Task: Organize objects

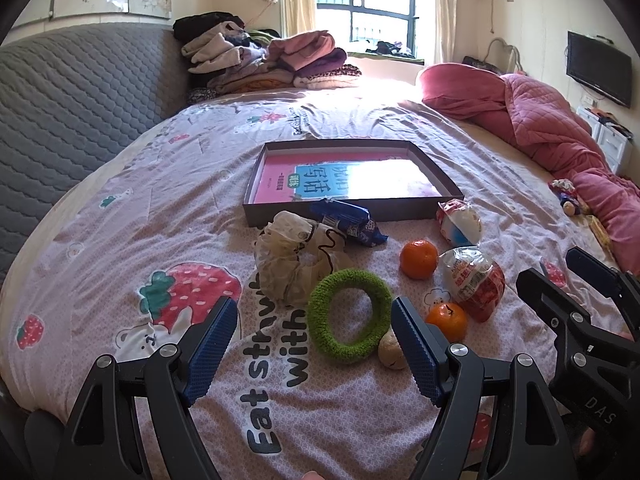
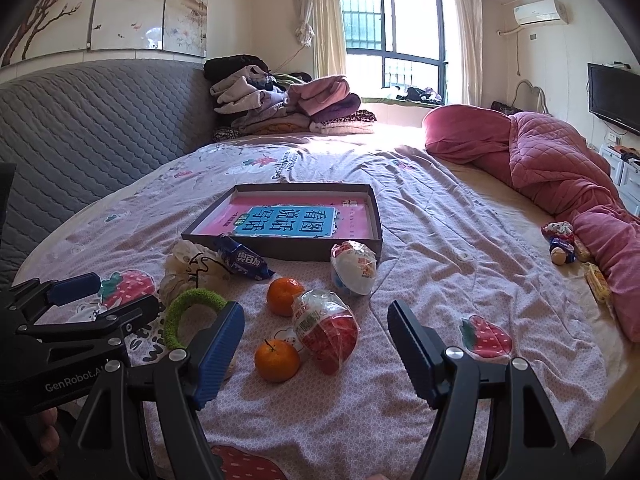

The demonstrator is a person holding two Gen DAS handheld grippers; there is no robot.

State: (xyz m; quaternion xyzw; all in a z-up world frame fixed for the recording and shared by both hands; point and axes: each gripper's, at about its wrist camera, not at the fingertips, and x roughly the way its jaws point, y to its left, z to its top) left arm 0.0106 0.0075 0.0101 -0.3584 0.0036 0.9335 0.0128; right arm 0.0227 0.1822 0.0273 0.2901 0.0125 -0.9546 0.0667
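Left hand-held gripper [image 1: 312,344] spread wide above green ring [image 1: 349,317], right hand-held gripper [image 2: 316,352] released over near orange [image 2: 277,360], shallow box [image 2: 374,216] beyond clutter, bare bedsheet [image 2: 440,240] rightward.

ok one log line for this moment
left gripper: open, over green ring | right gripper: open, over oranges | box: no loose items

Two black grippers are seen, each with angular, cut-out linkage arms joined by round silver screws. Ribbed blue pads are fitted on the left gripper [image 1: 312,344] and right gripper [image 2: 316,350]. White lettering "GenRobot.AI" is printed at 8 o'clock in the right view, "DAS" at 4 o'clock in the left.
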